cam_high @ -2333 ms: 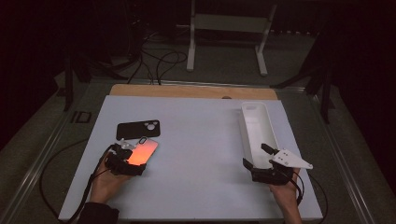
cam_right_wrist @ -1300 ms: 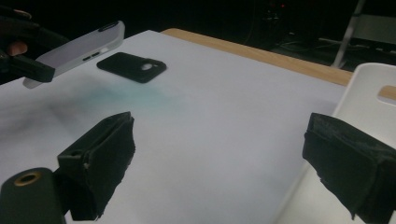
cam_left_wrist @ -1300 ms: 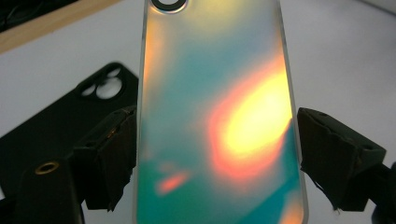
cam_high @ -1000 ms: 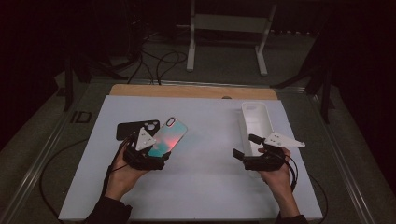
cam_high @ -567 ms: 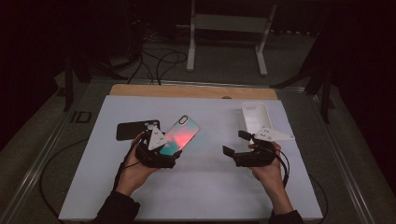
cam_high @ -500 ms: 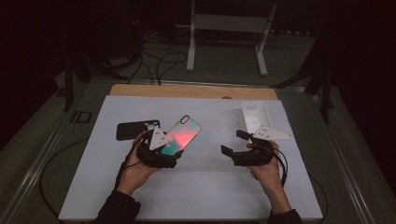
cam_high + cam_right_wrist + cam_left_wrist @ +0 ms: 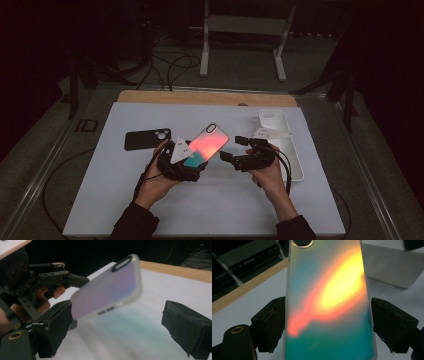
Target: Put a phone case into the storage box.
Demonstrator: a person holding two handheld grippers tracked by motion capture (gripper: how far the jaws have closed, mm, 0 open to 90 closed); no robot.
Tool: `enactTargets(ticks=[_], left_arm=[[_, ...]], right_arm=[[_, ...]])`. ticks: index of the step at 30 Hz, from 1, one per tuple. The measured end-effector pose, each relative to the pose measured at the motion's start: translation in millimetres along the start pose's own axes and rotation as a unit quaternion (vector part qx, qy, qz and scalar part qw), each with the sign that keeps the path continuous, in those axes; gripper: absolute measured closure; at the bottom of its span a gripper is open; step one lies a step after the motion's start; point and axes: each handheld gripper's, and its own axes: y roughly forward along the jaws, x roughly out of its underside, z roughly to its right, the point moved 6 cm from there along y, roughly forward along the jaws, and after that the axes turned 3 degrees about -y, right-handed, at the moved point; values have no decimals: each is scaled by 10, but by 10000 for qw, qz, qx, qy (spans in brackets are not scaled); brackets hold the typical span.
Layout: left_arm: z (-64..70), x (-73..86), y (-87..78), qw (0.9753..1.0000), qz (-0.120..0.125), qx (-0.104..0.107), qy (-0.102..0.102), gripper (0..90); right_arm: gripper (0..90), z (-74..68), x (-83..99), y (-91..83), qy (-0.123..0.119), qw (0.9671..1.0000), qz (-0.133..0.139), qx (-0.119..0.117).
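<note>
- Left of centre in the high view, a black phone (image 7: 147, 139) lies flat on the white table (image 7: 100, 200), its camera end toward the middle, apart from both hands.
- Just right of it, at centre-left, the left gripper (image 7: 192, 162) rests in the person's left hand (image 7: 155, 180), with a grey three-cornered plate on top.
- Its jaws pinch the iridescent phone case (image 7: 207, 142) by the long edges near the lower end; the case slants up and to the right, lifted clear of the table.
- In the left gripper view the case (image 7: 327, 302) takes the middle of the frame, glowing orange and yellow above teal, camera cutout at the top edge. The black pad on the left touches its edge; the one on the right sits just at the other edge.
- Right of centre in the high view, the right gripper (image 7: 227, 159) points left toward the case, held by the right hand (image 7: 272, 172).
- Its jaws stand spread. In the right gripper view the case's (image 7: 107, 287) lower corner hangs between them, close above the left pad and well apart from the right one; I cannot tell whether it touches.
- At the right of the high view, a white tray (image 7: 295, 165) lies lengthwise on the table, just behind the right hand.
- A wooden strip (image 7: 200, 97) runs along the table's far edge.
</note>
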Motion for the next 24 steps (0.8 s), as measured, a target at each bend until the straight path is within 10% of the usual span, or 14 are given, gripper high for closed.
enactTargets(ticks=[14,24], left_arm=[[178,-68,69,9997,143,194,39,169],[226,-56,119,9997,99,202,28,170]], right_arm=[[520,-56,-33,151,385,9991,-182,-60],[794,-126,-74,136,725,9960,27,-517]])
